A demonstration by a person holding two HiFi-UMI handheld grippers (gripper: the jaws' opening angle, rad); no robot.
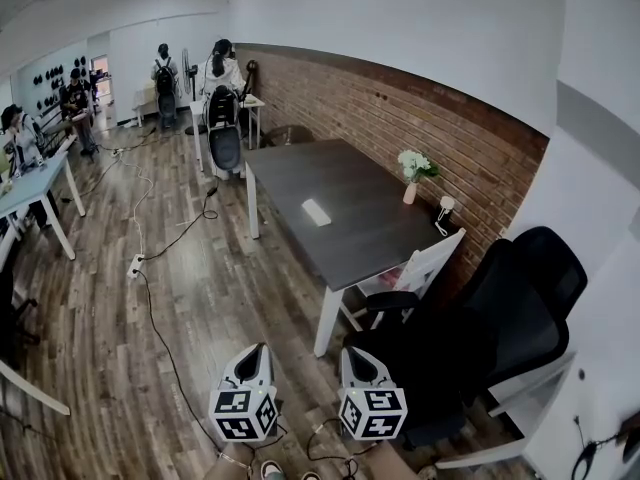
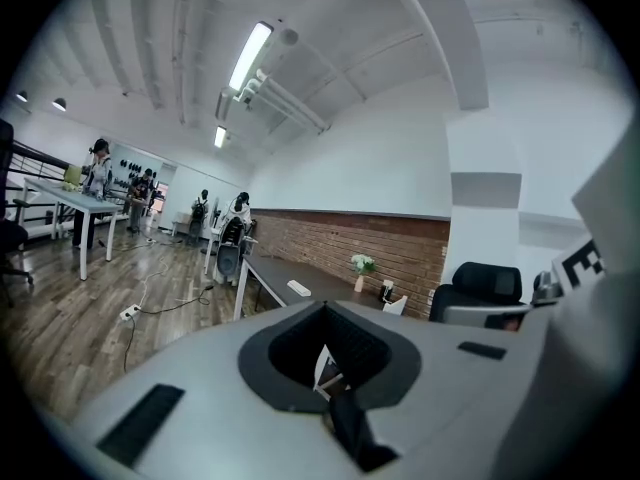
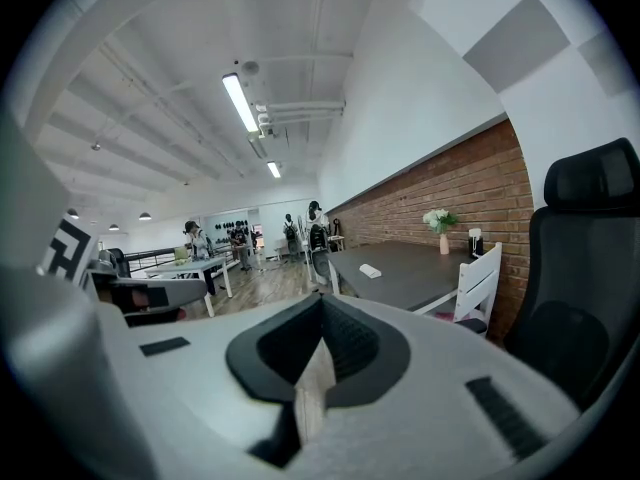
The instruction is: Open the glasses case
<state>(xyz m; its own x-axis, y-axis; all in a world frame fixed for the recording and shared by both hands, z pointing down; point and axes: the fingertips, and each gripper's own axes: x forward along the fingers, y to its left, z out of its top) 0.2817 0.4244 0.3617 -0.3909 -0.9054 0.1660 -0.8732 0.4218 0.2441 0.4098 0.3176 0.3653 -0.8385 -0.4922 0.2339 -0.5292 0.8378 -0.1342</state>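
Note:
The glasses case [image 1: 316, 212] is a small white oblong lying flat on the dark table [image 1: 377, 244], well ahead of both grippers. It also shows far off as a pale glasses case [image 2: 298, 288] in the left gripper view and as a glasses case [image 3: 370, 270] in the right gripper view. My left gripper [image 1: 258, 349] and right gripper [image 1: 352, 352] hang side by side low in the head view, over the wooden floor, short of the table's near corner. Both have their jaws together with nothing between them. The left gripper [image 2: 322, 310] and right gripper [image 3: 322, 306] point toward the table.
A vase of white flowers [image 1: 412, 173] and a small white object [image 1: 445, 206] stand by the brick wall. A white chair [image 1: 425, 264] and a black office chair [image 1: 510, 313] sit at the table's near end. Cables [image 1: 150, 298] trail over the floor. People stand at the far desks [image 1: 220, 68].

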